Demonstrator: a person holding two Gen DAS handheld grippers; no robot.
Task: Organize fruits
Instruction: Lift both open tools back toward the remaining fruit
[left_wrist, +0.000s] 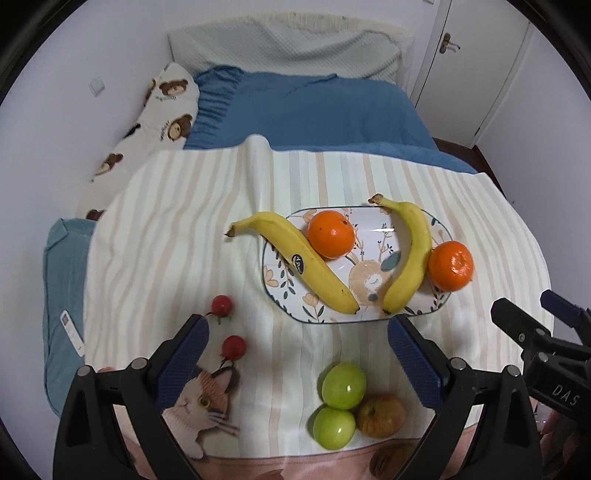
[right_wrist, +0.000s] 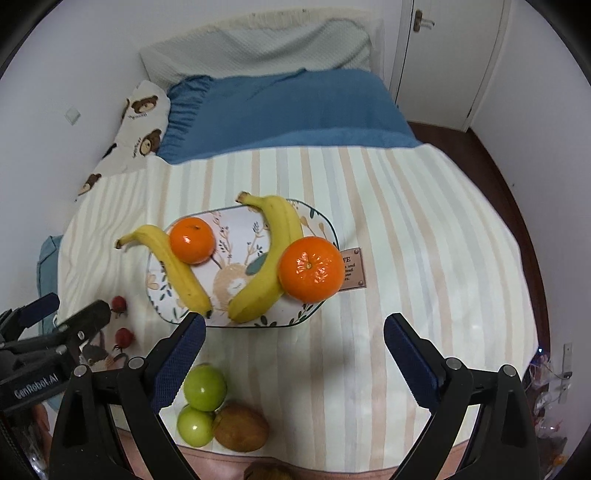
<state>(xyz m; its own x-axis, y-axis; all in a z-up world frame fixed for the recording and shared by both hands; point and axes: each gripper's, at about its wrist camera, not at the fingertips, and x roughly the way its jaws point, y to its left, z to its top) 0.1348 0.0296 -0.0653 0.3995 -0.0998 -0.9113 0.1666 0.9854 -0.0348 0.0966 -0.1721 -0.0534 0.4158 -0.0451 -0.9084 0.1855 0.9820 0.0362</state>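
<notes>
A flower-patterned plate (left_wrist: 284, 288) (right_wrist: 236, 225) lies on the striped bedcover. On it rest two bananas (left_wrist: 306, 262) (left_wrist: 410, 254) (right_wrist: 177, 266) (right_wrist: 273, 254) and two oranges (left_wrist: 331, 234) (left_wrist: 451, 265) (right_wrist: 192, 240) (right_wrist: 311, 268), the right one on the plate's rim. Two green apples (left_wrist: 343, 386) (left_wrist: 334, 427) (right_wrist: 205, 387) (right_wrist: 195, 425) and a brown fruit (left_wrist: 381, 414) (right_wrist: 242, 426) lie near the front edge. Two small red fruits (left_wrist: 221, 305) (left_wrist: 233, 347) (right_wrist: 119, 303) (right_wrist: 124, 336) sit left of the plate. My left gripper (left_wrist: 298, 332) (right_wrist: 55, 306) and right gripper (right_wrist: 294, 330) (left_wrist: 532, 306) hover open above the cover, holding nothing.
A blue blanket (left_wrist: 306, 110) and white pillow (left_wrist: 288, 48) fill the far end of the bed. A bear-print pillow (left_wrist: 162, 110) lies along the left wall. A door (right_wrist: 447, 55) stands at back right, with dark floor (right_wrist: 517, 221) past the bed's right edge.
</notes>
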